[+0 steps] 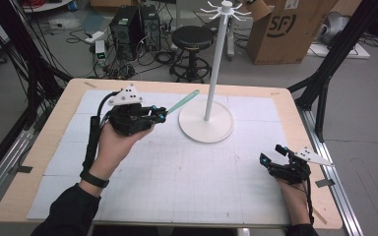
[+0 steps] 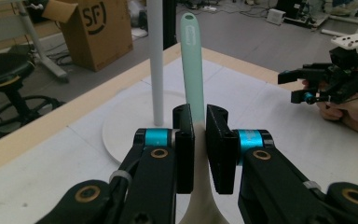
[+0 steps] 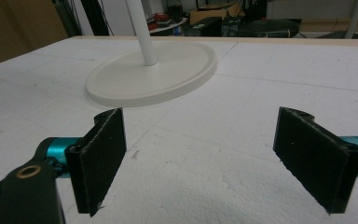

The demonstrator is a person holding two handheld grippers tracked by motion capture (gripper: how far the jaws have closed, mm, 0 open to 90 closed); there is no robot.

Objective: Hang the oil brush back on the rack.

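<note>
On the white mat of the wooden table (image 1: 44, 142), with boxes and a stool on the floor behind, stands a white rack (image 1: 215, 59) with hooks at its top. The left gripper (image 1: 160, 114) is clenched on a mint-green utensil (image 1: 183, 102), lifted above the mat beside the rack's pole. The right gripper (image 1: 271, 155) rests released and empty, so the pick-up looks done and the hanging on a hook is left.
</note>
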